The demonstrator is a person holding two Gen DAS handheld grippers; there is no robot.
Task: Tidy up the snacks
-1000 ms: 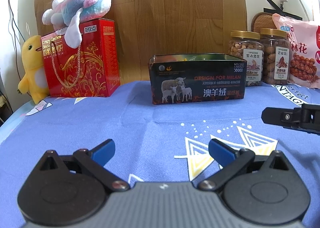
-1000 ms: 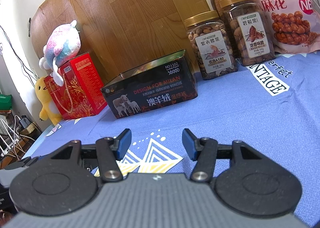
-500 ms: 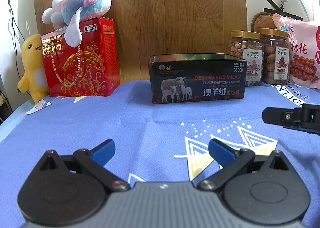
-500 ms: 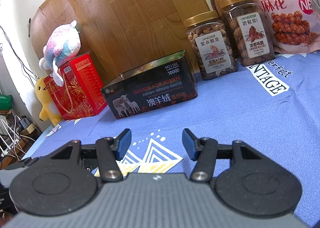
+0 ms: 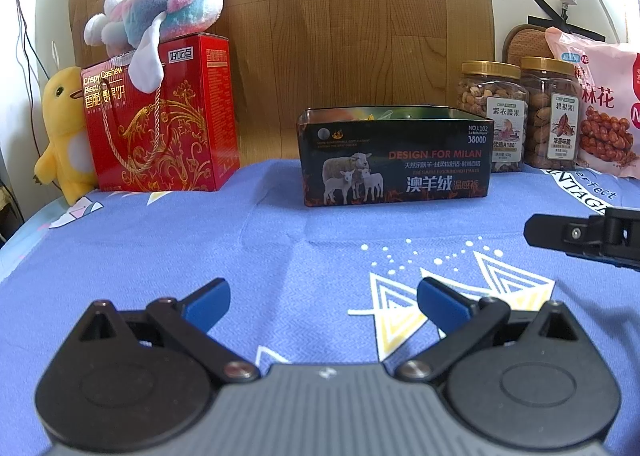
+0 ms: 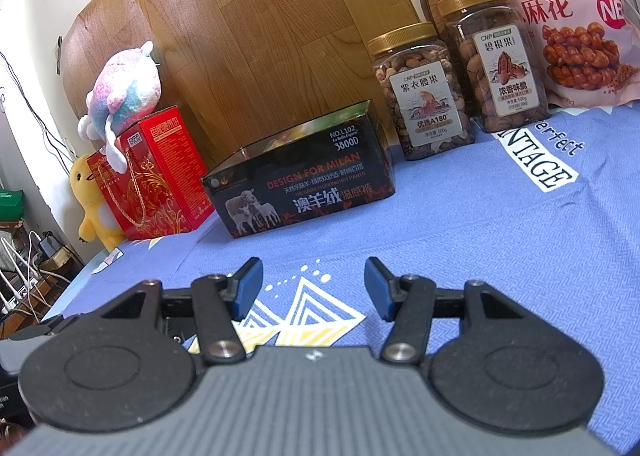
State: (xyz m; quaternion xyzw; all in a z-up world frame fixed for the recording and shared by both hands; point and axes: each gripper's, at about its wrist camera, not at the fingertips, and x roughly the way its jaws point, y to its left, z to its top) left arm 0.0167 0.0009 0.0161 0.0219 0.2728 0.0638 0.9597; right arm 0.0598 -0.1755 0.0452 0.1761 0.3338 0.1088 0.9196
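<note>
A black open tin box printed with sheep stands at the back middle of the blue cloth; it also shows in the right wrist view. Two gold-lidded nut jars and a pink snack bag stand to its right, and show in the left wrist view too. My left gripper is open and empty, low over the cloth. My right gripper is open and empty; its side shows in the left wrist view.
A red biscuit gift box with a pink-blue plush on top stands at the back left, beside a yellow duck plush. A wooden board backs the table. Cables lie off the left edge.
</note>
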